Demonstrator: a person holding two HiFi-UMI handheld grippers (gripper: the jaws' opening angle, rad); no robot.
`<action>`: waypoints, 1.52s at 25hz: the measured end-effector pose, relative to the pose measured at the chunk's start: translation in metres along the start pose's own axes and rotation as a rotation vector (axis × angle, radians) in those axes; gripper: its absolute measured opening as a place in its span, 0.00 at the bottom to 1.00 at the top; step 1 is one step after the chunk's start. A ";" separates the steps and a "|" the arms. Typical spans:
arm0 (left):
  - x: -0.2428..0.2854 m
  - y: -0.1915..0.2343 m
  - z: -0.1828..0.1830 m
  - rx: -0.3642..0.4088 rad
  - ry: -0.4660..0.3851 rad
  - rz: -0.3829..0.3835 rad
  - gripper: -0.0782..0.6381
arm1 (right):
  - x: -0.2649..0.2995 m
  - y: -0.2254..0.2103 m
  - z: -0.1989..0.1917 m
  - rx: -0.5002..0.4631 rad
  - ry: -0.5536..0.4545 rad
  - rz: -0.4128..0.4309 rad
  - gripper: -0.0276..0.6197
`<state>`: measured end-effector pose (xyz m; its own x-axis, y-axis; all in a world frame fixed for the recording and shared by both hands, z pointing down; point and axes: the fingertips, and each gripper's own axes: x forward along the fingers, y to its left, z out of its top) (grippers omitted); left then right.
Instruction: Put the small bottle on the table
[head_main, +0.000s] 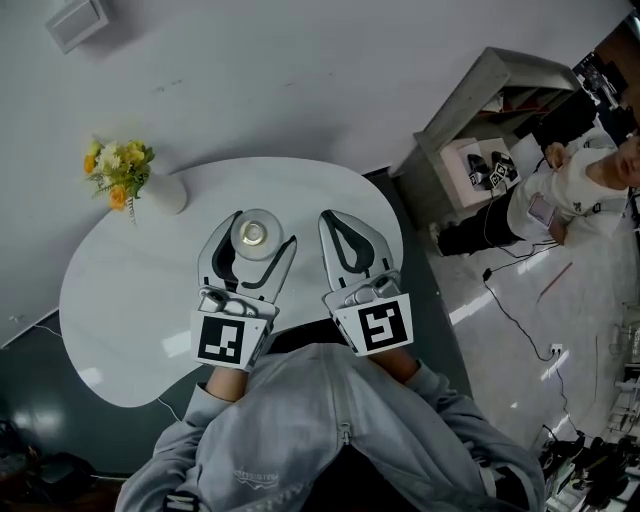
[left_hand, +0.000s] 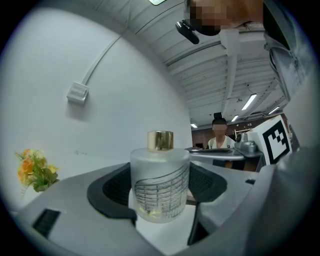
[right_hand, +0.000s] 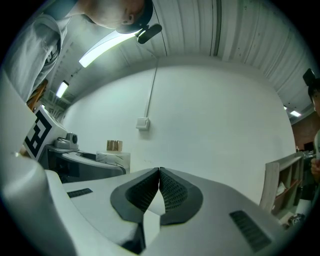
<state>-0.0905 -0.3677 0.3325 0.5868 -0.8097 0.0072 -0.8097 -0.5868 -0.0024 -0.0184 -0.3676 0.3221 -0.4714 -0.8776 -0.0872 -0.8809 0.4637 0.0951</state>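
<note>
Frosted small bottle (left_hand: 160, 186) upright, gold cap (left_hand: 160, 140) uppermost

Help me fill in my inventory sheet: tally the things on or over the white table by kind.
Small bottle: 1
Vase of flowers: 1
Tongs: 2, the left tongs shut on the bottle, the right tongs shut and empty
Total: 4

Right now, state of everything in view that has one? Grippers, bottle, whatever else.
small bottle: upright, gold cap on, held between the left jaws; cannot tell if its base touches the table
left gripper: closed on the small bottle, jaws wide apart
right gripper: shut, nothing between the jaws
vase: upright on the table, flowers in it, apart from both grippers
</note>
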 end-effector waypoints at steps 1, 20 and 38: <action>0.003 0.001 -0.003 -0.003 0.007 -0.003 0.57 | 0.003 -0.002 -0.001 0.005 0.001 -0.002 0.09; 0.064 0.034 -0.025 -0.026 0.029 0.039 0.57 | 0.064 -0.028 -0.031 0.069 0.025 0.060 0.09; 0.120 0.072 -0.101 -0.030 0.075 0.050 0.57 | 0.117 -0.049 -0.112 0.102 0.096 0.074 0.09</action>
<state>-0.0792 -0.5070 0.4346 0.5443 -0.8348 0.0830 -0.8385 -0.5443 0.0252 -0.0257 -0.5063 0.4183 -0.5328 -0.8462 0.0121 -0.8462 0.5328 -0.0043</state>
